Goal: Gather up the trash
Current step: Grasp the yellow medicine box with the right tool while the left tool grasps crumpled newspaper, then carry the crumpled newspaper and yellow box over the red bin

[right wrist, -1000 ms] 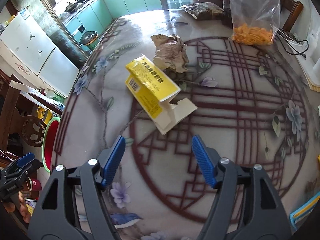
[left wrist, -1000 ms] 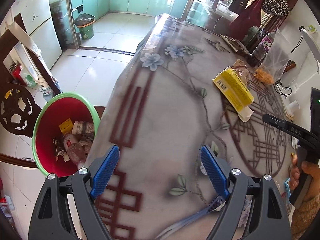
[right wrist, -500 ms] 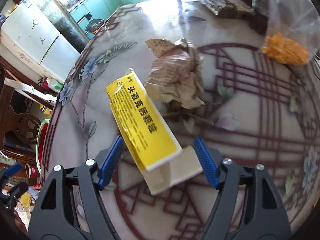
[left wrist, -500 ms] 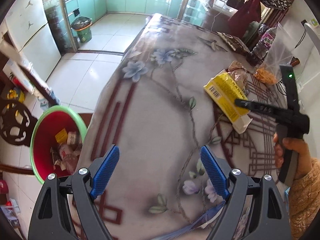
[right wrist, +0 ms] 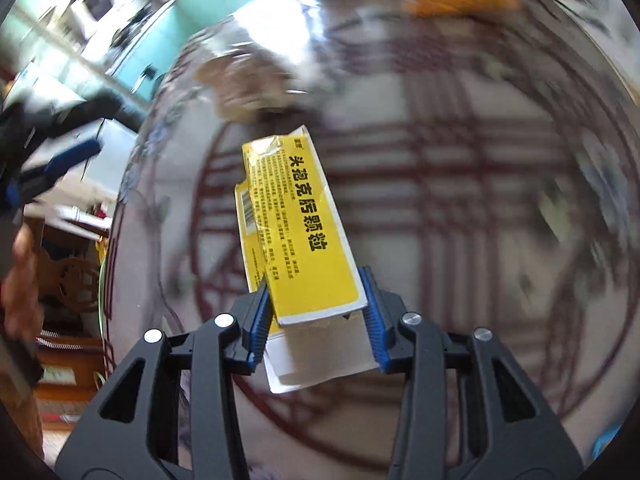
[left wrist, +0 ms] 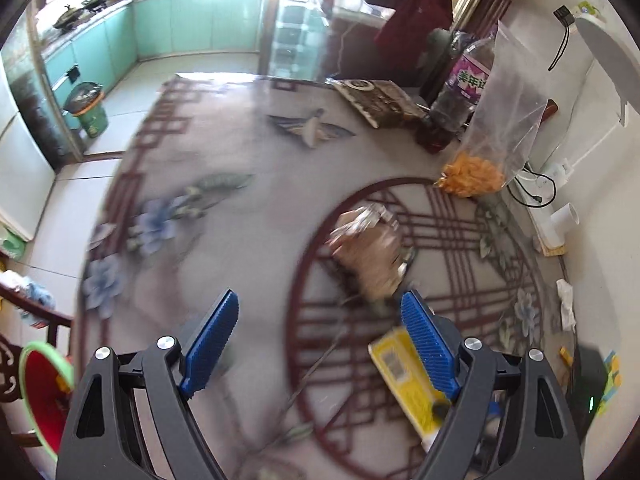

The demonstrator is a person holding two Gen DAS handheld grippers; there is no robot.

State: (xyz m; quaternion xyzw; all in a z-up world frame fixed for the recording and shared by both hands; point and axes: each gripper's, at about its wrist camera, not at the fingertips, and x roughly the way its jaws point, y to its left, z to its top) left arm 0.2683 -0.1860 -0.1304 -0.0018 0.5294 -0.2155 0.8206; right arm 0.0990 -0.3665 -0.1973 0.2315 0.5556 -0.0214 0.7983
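Yellow cardboard fills the right wrist view: a second ago the yellow box [right wrist: 304, 224] lay on the patterned table [left wrist: 248, 216] ahead of wide blue pads, and since then the right gripper [right wrist: 316, 312] has come down over it and its jaws have just been closing, so both pads now press the box's near end and its open white flap hangs below them. In the left wrist view the table has slid leftward; the red bin [left wrist: 42, 392], earlier large and showing wrappers inside, is now only a green-rimmed sliver at the lower left edge, its contents too blurred to tell. The left gripper [left wrist: 320, 344] hangs wide open with nothing between its pads, above the table. Just beyond its right pad lies crumpled brown paper [left wrist: 372, 248]. Farther right a clear bag [left wrist: 492, 136] holds orange pieces at its bottom.
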